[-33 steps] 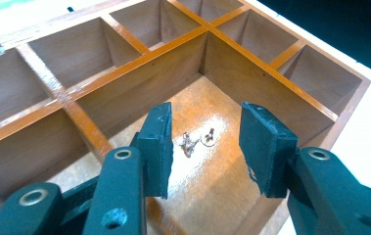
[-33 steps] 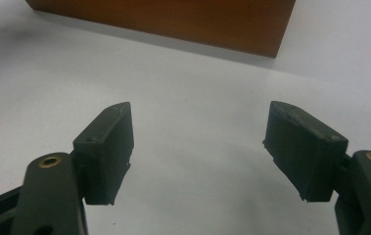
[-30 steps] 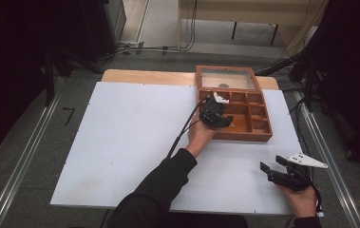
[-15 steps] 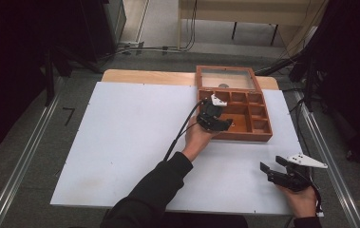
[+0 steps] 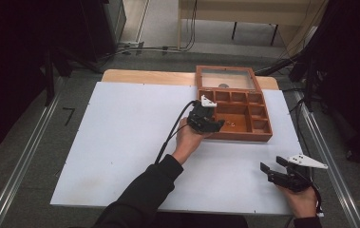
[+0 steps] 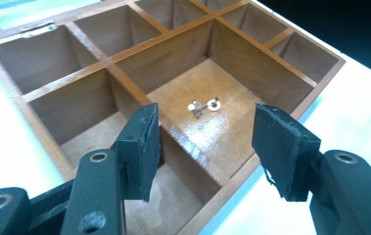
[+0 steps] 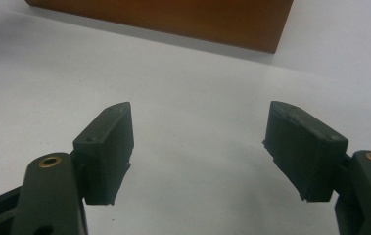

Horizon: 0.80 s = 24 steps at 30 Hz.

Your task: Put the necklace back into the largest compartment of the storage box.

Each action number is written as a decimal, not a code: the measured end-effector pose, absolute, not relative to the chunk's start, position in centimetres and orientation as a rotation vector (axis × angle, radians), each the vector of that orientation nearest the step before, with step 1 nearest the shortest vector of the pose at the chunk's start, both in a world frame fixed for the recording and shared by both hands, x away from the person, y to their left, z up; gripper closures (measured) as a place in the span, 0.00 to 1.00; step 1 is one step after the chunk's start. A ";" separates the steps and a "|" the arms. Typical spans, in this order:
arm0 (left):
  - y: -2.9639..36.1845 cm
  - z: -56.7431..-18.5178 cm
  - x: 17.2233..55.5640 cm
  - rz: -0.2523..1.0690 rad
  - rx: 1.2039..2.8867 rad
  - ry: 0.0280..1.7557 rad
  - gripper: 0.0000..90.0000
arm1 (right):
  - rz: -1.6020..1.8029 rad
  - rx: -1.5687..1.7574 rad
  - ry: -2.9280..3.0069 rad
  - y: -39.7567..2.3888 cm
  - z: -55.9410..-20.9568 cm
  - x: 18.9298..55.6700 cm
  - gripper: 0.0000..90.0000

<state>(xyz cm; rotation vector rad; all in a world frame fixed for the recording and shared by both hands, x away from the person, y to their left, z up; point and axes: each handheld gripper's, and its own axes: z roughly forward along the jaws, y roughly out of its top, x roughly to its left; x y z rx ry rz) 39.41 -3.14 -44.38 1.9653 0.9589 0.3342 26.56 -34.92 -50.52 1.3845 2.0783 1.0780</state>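
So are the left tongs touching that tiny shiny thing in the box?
Apart. In the left gripper view the open left tongs hang above the wooden box, and the small metal piece lies on the compartment floor well beyond the pads.

A white table (image 5: pixel 120 142) has a strip of bare wood along its far edge. Around it lies grey floor (image 5: pixel 40 142) with metal rails on both sides. Black cables (image 5: pixel 168 47) trail across the floor beyond the table, near the legs of a pale wooden bench (image 5: pixel 244 9).
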 end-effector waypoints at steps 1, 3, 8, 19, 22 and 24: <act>-2.9 -44.3 39.3 0.334 1.960 0.961 0.49 | 1.076 1.382 2.080 -34.9 -50.5 26.6 0.28; -2.5 -44.3 39.1 0.333 1.953 0.967 0.49 | 1.077 1.381 2.080 -34.9 -50.5 26.5 0.28; -1.4 -44.4 38.6 0.331 1.956 0.982 0.45 | 1.077 1.381 2.076 -34.8 -50.5 26.5 0.28; 0.9 -44.5 37.4 0.324 1.927 1.009 0.42 | 1.072 1.385 2.075 -34.7 -50.5 26.4 0.28; 1.5 -44.5 37.0 0.327 1.915 1.011 0.42 | 1.070 1.385 2.074 -34.8 -50.5 26.4 0.28; 1.9 -44.6 36.7 0.334 1.911 1.015 0.42 | 1.069 1.385 2.075 -34.8 -50.5 26.4 0.28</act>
